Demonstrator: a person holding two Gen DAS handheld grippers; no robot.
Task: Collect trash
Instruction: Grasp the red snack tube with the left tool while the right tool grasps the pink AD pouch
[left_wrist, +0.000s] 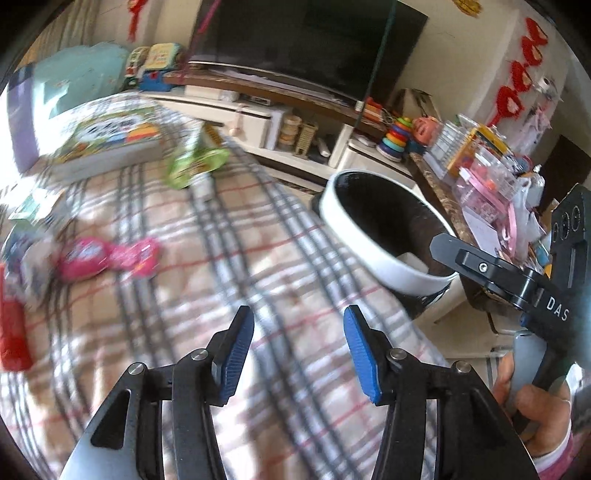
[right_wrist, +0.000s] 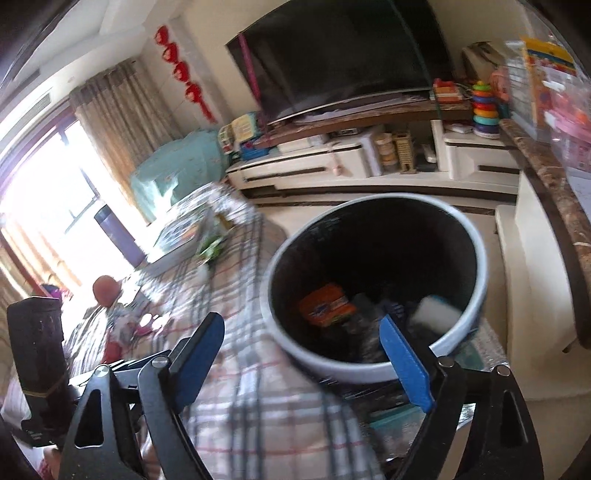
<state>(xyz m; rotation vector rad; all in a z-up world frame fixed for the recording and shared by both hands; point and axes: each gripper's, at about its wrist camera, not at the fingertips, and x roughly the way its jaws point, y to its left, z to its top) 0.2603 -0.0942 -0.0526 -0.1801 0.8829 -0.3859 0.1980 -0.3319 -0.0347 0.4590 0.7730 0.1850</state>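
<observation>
At nine o'clock in the left wrist view, a red wrapper (left_wrist: 13, 325) is lying at the edge of the plaid cloth (left_wrist: 207, 280), and just toward the centre from it a pink wrapper (left_wrist: 110, 256) is resting flat, blurred but plainly crinkled. Both are looking light, thin and slippery, so a pinch across a raised fold or a twisted end would probably hold better than a grab at the flat face. At eleven o'clock a picture book (left_wrist: 110, 142) is sitting on the cloth, and toward twelve a green packet (left_wrist: 194, 164) is lying beside it, soft and likely to crush without harm. The left gripper (left_wrist: 299, 354) is hanging at six o'clock with its blue pads (left_wrist: 238, 360) spread apart and nothing between them. At three o'clock the trash bin (left_wrist: 369, 254), white-rimmed and dark inside, is standing just off the cloth's edge, with the right gripper (left_wrist: 491, 273) reaching over its rim. In the right wrist view the bin (right_wrist: 476, 254) is filling the centre; an orange packet (right_wrist: 325, 304), some dark or clear crumpled pieces and a white block (right_wrist: 436, 312) near the four o'clock wall are lying inside. The right gripper (right_wrist: 306, 358) is standing released at six o'clock, its jaws wide and holding nothing.
</observation>
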